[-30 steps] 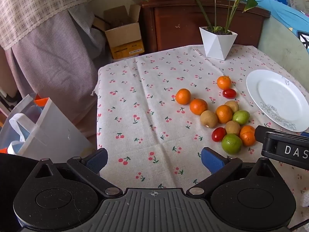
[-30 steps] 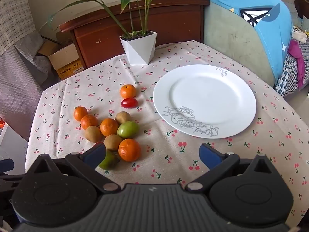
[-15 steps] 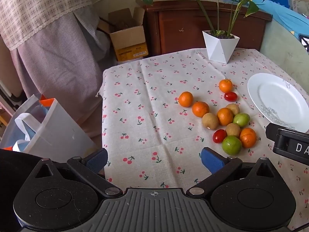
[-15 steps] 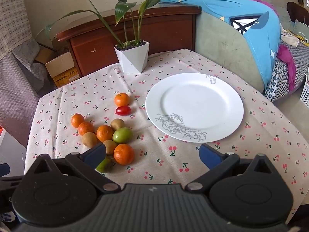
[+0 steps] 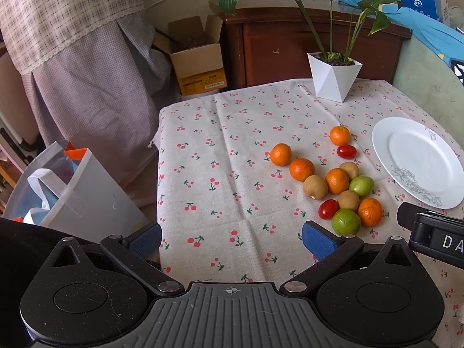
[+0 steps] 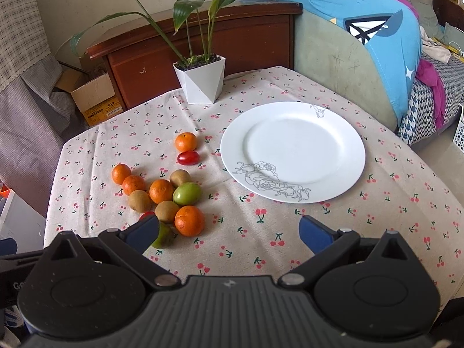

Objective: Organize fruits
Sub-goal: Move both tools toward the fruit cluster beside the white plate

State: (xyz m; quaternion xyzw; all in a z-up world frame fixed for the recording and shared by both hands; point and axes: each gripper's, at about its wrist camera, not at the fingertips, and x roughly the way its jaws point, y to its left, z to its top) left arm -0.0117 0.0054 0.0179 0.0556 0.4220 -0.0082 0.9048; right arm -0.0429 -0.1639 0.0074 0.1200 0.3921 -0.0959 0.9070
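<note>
Fruits (image 6: 162,191) lie untouched in a loose cluster on the cherry-print tablecloth (image 6: 290,232), so I judge nothing is organized yet. My right gripper (image 6: 229,230) and left gripper (image 5: 232,236) both hover wide apart and empty above the near edge. Beyond them, just right of the cluster, the white plate (image 6: 342,133) sits bare, awaiting every piece.
</note>
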